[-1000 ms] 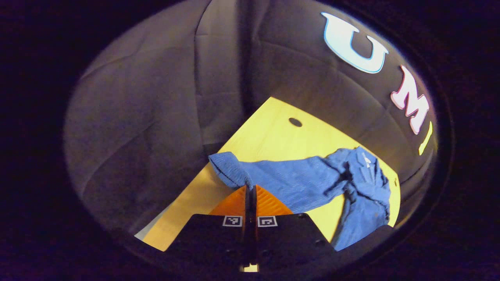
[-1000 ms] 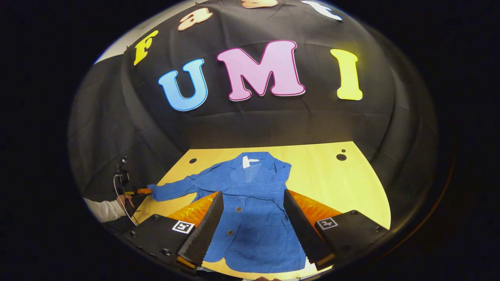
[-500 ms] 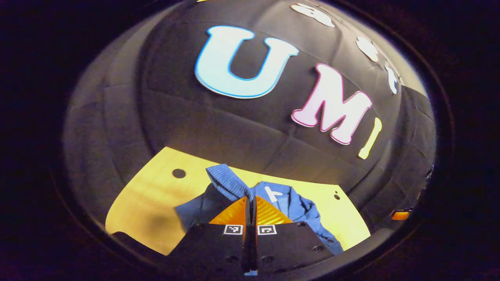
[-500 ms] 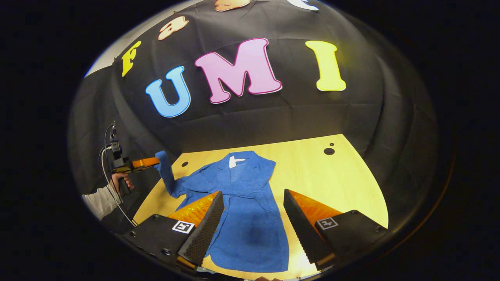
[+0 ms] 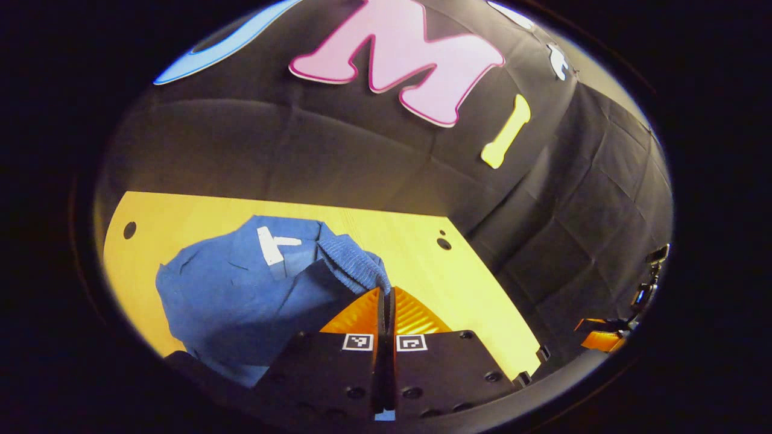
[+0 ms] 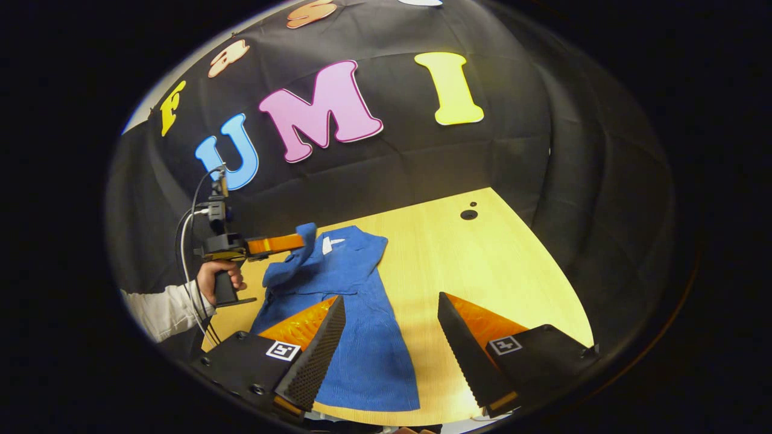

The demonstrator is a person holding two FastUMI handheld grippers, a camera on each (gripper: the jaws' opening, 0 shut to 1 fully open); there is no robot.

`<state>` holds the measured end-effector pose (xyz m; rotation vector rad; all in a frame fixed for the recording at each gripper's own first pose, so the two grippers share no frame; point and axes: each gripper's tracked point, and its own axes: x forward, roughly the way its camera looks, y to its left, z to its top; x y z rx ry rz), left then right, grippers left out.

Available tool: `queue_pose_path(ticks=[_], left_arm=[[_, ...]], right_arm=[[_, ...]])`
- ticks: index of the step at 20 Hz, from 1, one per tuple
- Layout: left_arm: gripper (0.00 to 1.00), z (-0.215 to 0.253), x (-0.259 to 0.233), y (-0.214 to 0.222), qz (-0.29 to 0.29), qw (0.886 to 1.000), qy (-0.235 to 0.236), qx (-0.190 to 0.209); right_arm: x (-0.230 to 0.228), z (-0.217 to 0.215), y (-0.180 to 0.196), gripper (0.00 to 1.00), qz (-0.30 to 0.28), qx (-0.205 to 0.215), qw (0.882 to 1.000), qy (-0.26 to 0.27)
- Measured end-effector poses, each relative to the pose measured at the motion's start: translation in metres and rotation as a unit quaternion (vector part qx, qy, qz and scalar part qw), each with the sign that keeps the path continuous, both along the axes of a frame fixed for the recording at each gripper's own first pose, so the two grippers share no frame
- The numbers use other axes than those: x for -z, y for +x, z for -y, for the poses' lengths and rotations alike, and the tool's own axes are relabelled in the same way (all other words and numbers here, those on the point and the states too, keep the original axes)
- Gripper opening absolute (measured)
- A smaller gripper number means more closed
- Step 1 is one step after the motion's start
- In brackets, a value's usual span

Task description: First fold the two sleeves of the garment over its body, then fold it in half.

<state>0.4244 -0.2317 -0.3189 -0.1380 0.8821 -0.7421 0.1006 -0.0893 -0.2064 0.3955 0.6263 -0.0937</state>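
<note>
Carrying the blue jacket's [image 6: 350,313] sleeve cuff [image 5: 353,262] pinched between closed fingers, the left gripper [image 5: 386,295] is hanging over the garment on the wooden table [image 6: 500,271], while the right gripper [image 6: 392,313] is hovering wide open at lower frame, holding nothing; the sleeve folds look unfinished and the halving not begun.

At the centre left of the right gripper view a blue ribbed-weave jacket [image 6: 356,313] with a white neck label [image 6: 329,244] lies on a yellow wood-grain desk [image 6: 482,271] with dark round holes, and at the far left shows a white sleeve [image 6: 163,310].
</note>
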Motion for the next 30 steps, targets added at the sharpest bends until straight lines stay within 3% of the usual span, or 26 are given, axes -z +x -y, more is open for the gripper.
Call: queue_pose_path(ticks=[2,4,5,7,11,14,16,18,19,23,25,30], left_arm=[[0.00,0.010,0.023,-0.005,-0.027,0.999,0.039,0.014],[0.02,0.019,0.034,-0.019,-0.080,0.996,0.015,0.030],[0.23,0.020,0.037,-0.026,-0.103,0.994,0.015,0.017],[0.87,0.024,0.043,-0.028,-0.102,0.995,0.004,-0.006],[0.84,-0.026,0.014,-0.032,-0.068,0.997,-0.002,-0.044],[0.84,-0.091,0.003,-0.051,-0.024,0.997,0.049,-0.062],[0.84,-0.140,0.003,-0.082,-0.015,0.992,0.098,-0.072],[0.80,-0.174,0.006,-0.130,-0.051,0.990,0.105,-0.083],[0.85,-0.194,0.013,-0.156,-0.068,0.987,0.113,-0.093],[0.85,-0.280,0.056,-0.234,-0.132,0.959,0.202,-0.151],[0.85,-0.301,0.069,-0.257,-0.158,0.948,0.221,-0.167],[0.85,-0.329,0.094,-0.286,-0.198,0.926,0.267,-0.176]], right_arm=[[0.009,0.005,-0.005,0.98,-0.004,-0.002,1.000,0.001],[0.015,0.002,-0.007,0.98,-0.011,-0.009,1.000,0.004],[0.018,-0.001,-0.006,0.97,-0.014,-0.014,1.000,0.007],[0.026,-0.009,-0.002,0.98,-0.020,-0.025,0.999,0.009],[0.043,-0.025,-0.004,0.98,-0.040,-0.044,0.998,0.017],[0.056,-0.035,-0.006,0.98,-0.055,-0.055,0.997,0.019],[0.071,-0.040,-0.012,0.98,-0.077,-0.064,0.995,0.013],[0.090,-0.046,-0.021,0.98,-0.110,-0.071,0.991,0.010],[0.101,-0.049,-0.027,0.98,-0.127,-0.075,0.989,0.004],[0.152,-0.062,-0.069,0.98,-0.218,-0.127,0.967,-0.047],[0.173,-0.063,-0.081,0.99,-0.248,-0.139,0.957,-0.056],[0.205,-0.062,-0.115,0.99,-0.331,-0.105,0.936,-0.056]])
